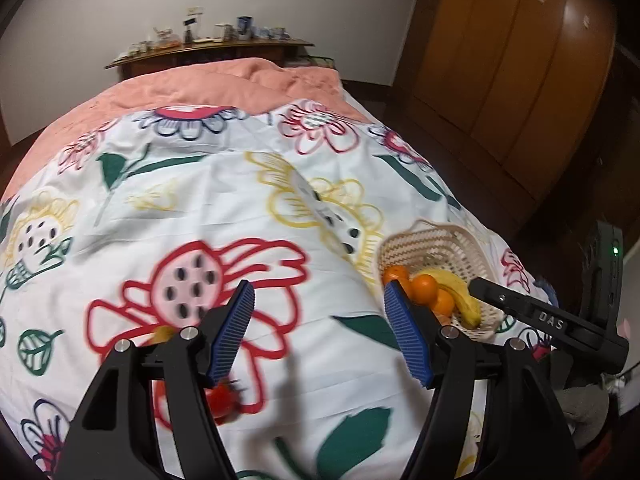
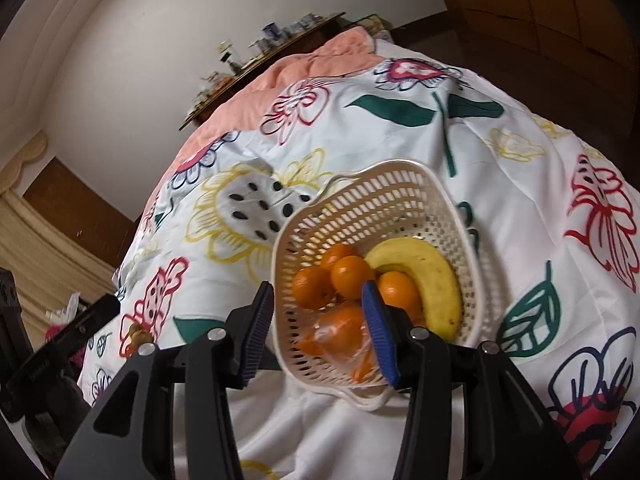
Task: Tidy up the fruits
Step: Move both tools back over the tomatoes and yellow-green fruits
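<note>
A white plastic basket lies on the flowered bed cover and holds several oranges, a banana and a clear bag of orange fruit. My right gripper is open just above the basket's near rim, empty. The basket also shows in the left wrist view at the right. My left gripper is open and empty above the cover. A red tomato-like fruit lies under its left finger, and a small yellowish fruit lies just beyond it, also seen in the right wrist view.
The bed cover fills the view, with a pink blanket at the far end. A cluttered headboard shelf stands behind it. A wooden wardrobe lines the right side. The right gripper's black body is beside the basket.
</note>
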The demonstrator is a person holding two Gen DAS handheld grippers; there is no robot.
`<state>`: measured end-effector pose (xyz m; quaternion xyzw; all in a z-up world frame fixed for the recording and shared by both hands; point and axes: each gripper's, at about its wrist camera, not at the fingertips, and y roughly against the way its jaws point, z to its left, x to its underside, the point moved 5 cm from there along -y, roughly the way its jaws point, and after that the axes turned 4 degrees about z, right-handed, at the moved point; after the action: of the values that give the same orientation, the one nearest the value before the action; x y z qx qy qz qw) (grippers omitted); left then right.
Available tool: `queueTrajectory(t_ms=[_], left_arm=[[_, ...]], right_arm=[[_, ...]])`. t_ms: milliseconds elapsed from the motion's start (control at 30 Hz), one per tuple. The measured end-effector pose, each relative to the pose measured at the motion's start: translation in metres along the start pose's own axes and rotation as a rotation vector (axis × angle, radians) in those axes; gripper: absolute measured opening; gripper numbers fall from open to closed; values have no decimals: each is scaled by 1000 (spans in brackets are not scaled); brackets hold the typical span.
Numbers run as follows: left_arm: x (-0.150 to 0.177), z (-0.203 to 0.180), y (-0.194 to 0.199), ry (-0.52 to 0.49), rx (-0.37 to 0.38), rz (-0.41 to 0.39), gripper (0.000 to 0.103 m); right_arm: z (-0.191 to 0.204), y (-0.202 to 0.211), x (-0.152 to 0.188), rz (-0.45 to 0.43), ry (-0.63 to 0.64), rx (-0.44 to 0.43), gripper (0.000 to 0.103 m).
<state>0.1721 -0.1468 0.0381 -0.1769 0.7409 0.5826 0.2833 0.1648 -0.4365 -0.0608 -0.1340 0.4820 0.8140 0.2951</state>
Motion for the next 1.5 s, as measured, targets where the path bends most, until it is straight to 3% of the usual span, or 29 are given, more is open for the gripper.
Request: queueTrajectory(t_ms=[367,600,933,1033,1500], left_arm=[[11,68,28,121,-67,-36,69],[21,104,40,189,-100,-53,70],[39,133,44,234,-133,-55,70],[43,142,45,255,-135,-59,70],[56,164,49,299,-140,-66,70]], right_arm=[[47,2,10,3,132,-33,52],[103,-1,28,29,312,-53,52],[177,-19,62,136,550,-92,52],[197,-30,75,196,619,-110,57],[241,-72,103,320,852,13,57]])
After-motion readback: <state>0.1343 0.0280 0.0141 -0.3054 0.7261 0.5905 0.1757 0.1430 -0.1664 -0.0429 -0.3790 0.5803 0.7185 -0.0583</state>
